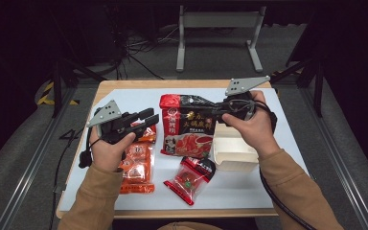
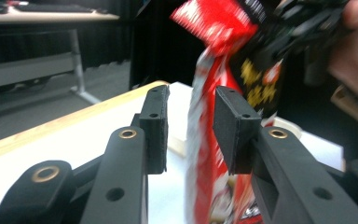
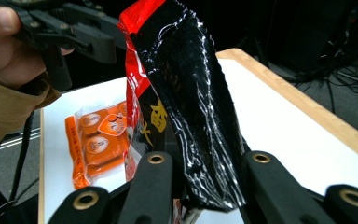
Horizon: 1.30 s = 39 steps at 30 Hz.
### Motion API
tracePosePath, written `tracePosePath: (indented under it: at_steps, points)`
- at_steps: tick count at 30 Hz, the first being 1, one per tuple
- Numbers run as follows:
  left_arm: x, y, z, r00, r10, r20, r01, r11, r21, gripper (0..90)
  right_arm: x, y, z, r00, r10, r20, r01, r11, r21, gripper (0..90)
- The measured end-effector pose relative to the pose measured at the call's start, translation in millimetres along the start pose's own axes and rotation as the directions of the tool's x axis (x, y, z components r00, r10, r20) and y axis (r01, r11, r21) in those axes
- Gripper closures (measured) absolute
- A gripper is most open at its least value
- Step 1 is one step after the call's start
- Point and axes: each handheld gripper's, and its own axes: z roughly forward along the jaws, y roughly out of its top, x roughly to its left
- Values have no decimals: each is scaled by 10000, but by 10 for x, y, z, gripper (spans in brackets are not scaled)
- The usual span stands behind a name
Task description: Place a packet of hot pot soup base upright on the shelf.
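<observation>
A large red and black seasoning bag (image 1: 187, 127) is held up off the white mat, its lower end near the surface. My right gripper (image 1: 216, 114) is shut on the bag's right edge; in the right gripper view the glossy bag (image 3: 186, 107) rises from between its jaws (image 3: 207, 172). My left gripper (image 1: 152, 117) is open at the bag's left edge. In the left gripper view the bag's edge (image 2: 205, 154) stands between the two pads (image 2: 191, 112) with a gap on each side. The right gripper (image 2: 307, 28) shows beyond it.
Orange snack packets (image 1: 136, 165) lie under my left hand, also in the right gripper view (image 3: 100, 137). A small red packet (image 1: 190, 178) lies at the front centre. A white box (image 1: 235, 151) sits under my right wrist. The mat (image 1: 287, 124) covers a wooden table.
</observation>
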Motion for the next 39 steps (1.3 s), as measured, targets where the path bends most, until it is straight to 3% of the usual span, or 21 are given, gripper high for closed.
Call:
tracePosePath:
  at_steps: [6,9,12,25,33,37,39]
  points:
    - [59,-23,-12,9997,-121,-200,126,9997,218,623,-78,74,-121,9995,2,309,-4,10000,69,787]
    - [100,-50,-17,9981,-35,-616,53,9995,306,598,-150,104,-196,9982,1,598,-1,10000,9,786]
    - [143,-75,-33,9974,-155,-702,183,9991,391,579,-208,118,-251,9967,4,818,0,10000,-52,784]
    - [241,-121,-155,9915,-230,-1281,296,9983,502,486,-455,156,-455,9848,-91,1734,122,9998,-167,782]
    - [316,-165,-237,9829,-470,-1778,583,9966,586,398,-630,134,-539,9759,-113,2180,174,9995,-263,782]
    - [374,-196,-259,9731,-648,-2209,805,9948,630,333,-710,137,-561,9669,-316,2533,376,9991,-189,782]
    - [394,-208,-263,9717,-751,-2241,919,9936,657,320,-763,130,-569,9646,-302,2619,370,9991,-212,782]
